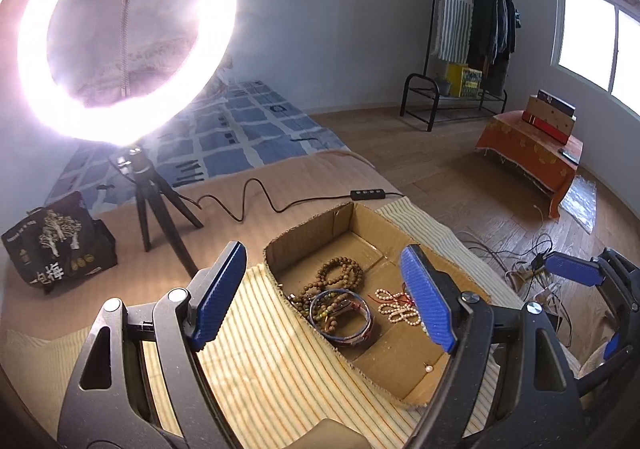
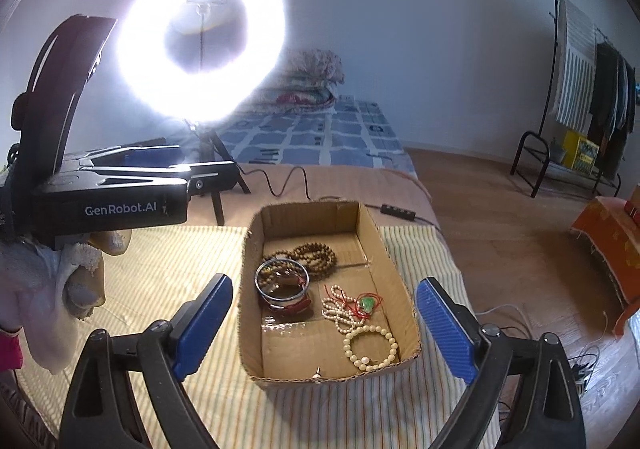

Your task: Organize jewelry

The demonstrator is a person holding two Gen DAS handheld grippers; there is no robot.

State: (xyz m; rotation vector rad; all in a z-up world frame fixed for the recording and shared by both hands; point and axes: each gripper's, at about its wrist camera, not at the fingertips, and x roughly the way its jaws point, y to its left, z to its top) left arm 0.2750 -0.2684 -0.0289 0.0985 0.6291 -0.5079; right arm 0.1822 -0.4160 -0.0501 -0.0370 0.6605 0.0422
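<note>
Below, the jewelry [image 2: 320,289] lies in its cardboard box [image 2: 400,281], clear of both grippers' empty, wide-open jaws.

A cardboard box [image 2: 400,285] sits on a striped cloth [image 2: 160,273] directly ahead of and below the right gripper [image 2: 324,323], between its fingers in that view. Inside it, wooden beads [image 2: 316,253] lie farthest from the gripper, bangles [image 2: 283,285] just nearer and to the left, and a pearl bracelet [image 2: 370,347] nearest, to the right. Beyond the box stands a ring light [image 2: 200,41], with the left gripper [image 1: 320,297] off to the left.
</note>
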